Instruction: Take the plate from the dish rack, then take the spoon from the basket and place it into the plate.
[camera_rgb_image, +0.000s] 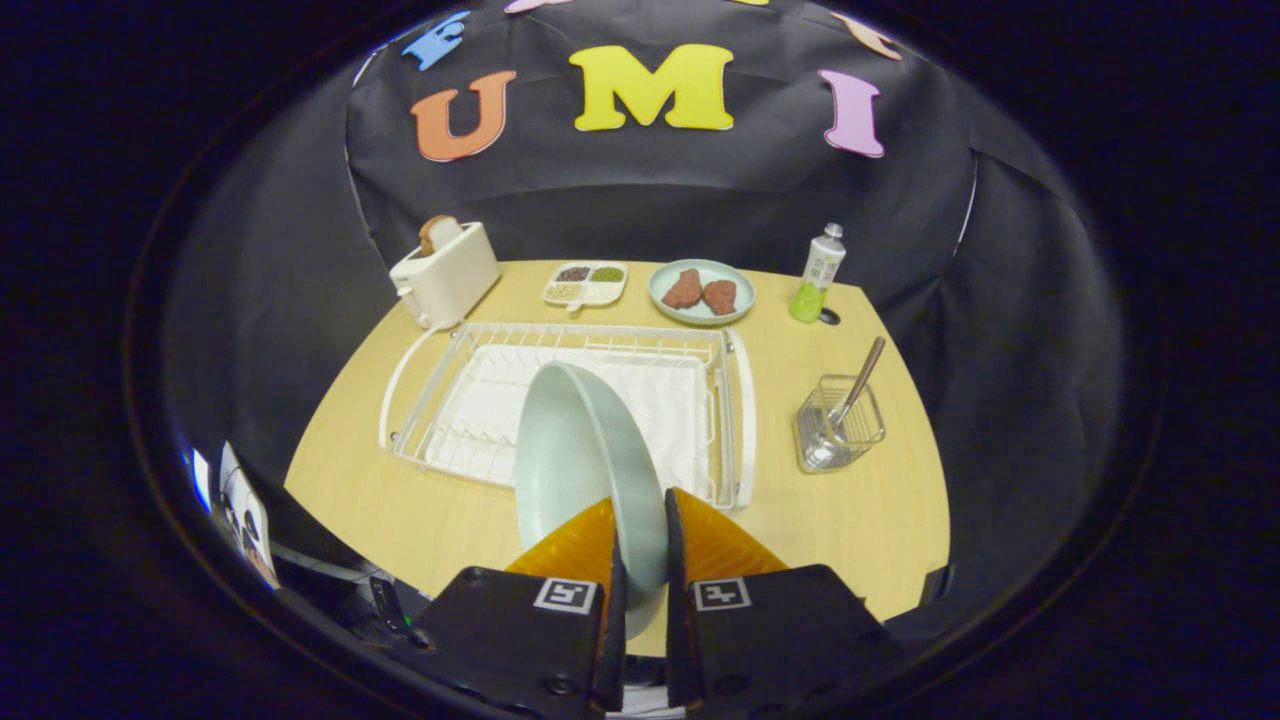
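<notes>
Pale grey-green round plate (580, 450) at centre; white wire dish rack (560, 400) behind; light wooden surface (850, 520); clear basket (840, 425) at 3 o'clock.

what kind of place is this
Likely a mock kitchen tabletop in a recording booth: a dish rack, a toaster and a spoon basket, with the gripper shut on a plate.

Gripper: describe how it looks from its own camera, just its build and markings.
The gripper has two wedge-shaped fingers that taper toward their tips. Each is mounted on a blocky black housing with visible screws along the near edge. On top of each housing sits a square black-and-white fiducial marker, one per side.
</notes>
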